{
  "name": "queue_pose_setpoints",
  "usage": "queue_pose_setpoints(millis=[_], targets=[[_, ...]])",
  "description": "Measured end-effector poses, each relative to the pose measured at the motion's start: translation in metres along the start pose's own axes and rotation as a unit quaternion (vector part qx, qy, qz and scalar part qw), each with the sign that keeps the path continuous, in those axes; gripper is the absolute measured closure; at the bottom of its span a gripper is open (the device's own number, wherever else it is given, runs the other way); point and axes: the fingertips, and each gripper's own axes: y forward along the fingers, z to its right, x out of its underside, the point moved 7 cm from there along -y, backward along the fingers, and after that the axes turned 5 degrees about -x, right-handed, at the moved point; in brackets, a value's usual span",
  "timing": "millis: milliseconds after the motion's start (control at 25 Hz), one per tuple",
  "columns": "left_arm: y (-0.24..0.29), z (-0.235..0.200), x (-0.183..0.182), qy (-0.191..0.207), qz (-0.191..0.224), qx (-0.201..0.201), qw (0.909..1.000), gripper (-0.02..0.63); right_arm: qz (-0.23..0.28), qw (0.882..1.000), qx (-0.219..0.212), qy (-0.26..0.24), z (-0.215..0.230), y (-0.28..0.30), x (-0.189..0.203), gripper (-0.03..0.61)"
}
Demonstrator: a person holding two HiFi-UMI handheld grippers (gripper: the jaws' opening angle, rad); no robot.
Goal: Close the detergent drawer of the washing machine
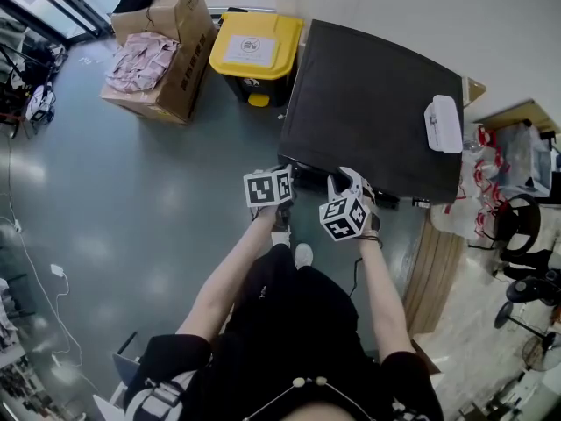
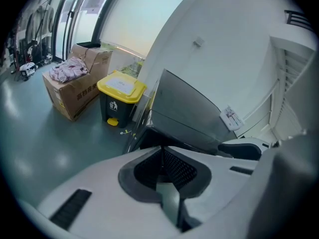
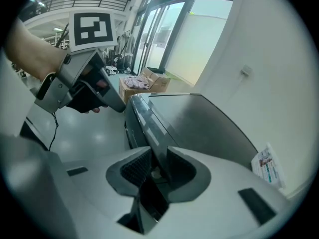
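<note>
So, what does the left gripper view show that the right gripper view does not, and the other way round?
Only the left gripper view shows the bin with the yellow lid, on the floor between the cardboard box and the washing machine. Only the right gripper view shows the marker cube on the left gripper. Both show the washing machine's dark top, the white packet on it, and the cardboard box with pink clothes inside.
</note>
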Motion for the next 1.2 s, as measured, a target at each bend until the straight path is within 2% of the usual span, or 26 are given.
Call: queue_pose_setpoints(millis=[160, 240, 320, 440, 560, 640, 920, 1080, 1200], targets=[[-0.012, 0.003, 0.008, 0.033, 0.006, 0.019, 0.9993, 0.597, 0.033, 0.998, 0.0, 0.05, -0.001, -0.014, -0.008, 0.517], [-0.021, 0.014, 0.008, 0.055, 0.035, 0.064, 0.9958, 0.604, 0.06, 0.994, -0.009, 0.087, 0.001, -0.024, -0.013, 0.532], [-0.033, 0.029, 0.004, 0.08, 0.075, 0.115, 0.9873, 0.604, 0.087, 0.989, -0.016, 0.117, 0.002, -0.034, -0.019, 0.545], [-0.053, 0.049, -0.006, 0.139, 0.142, 0.163, 0.9663, 0.604, 0.132, 0.978, -0.035, 0.158, 0.001, -0.048, -0.028, 0.572], [-0.073, 0.064, -0.014, 0.211, 0.211, 0.195, 0.9344, 0.604, 0.186, 0.962, -0.055, 0.193, 0.0, -0.063, -0.037, 0.574], [-0.086, 0.07, -0.017, 0.237, 0.241, 0.206, 0.9184, 0.607, 0.224, 0.951, -0.058, 0.205, 0.001, -0.076, -0.043, 0.574], [-0.136, 0.079, -0.034, 0.217, 0.302, 0.248, 0.8945, 0.607, 0.344, 0.913, -0.041, 0.217, 0.008, -0.13, -0.069, 0.575], [-0.168, 0.089, -0.04, 0.238, 0.324, 0.261, 0.8776, 0.609, 0.395, 0.895, -0.02, 0.207, 0.012, -0.167, -0.078, 0.575], [-0.189, 0.095, -0.039, 0.253, 0.328, 0.26, 0.8722, 0.609, 0.425, 0.883, -0.015, 0.198, 0.009, -0.194, -0.08, 0.575]])
